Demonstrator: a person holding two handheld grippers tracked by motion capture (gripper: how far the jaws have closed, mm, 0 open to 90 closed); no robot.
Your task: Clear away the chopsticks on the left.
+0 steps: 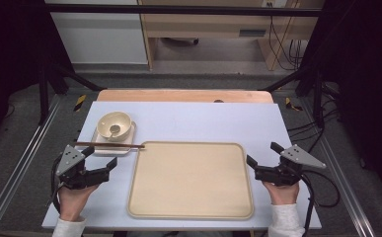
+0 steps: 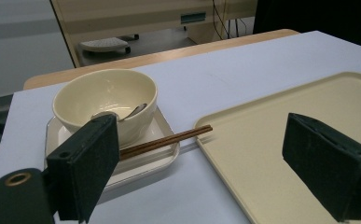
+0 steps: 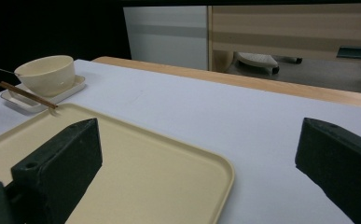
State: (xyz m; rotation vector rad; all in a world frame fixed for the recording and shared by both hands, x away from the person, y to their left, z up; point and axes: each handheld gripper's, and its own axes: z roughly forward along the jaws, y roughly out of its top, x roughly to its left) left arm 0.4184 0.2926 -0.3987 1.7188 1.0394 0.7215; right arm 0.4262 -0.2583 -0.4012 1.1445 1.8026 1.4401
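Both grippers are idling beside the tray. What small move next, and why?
Probably ease the left gripper forward toward the chopsticks. Its jaws are open and empty, and the chopsticks lie closest, across the small dish under the bowl, tips near the empty tray.

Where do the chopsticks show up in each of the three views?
High view: chopsticks left of centre, lying across the small dish's near edge, tips towards the tray.
Left gripper view: lower centre, right of the left jaw.
Right gripper view: far left, small.
Shared landmark: the bowl just behind them.
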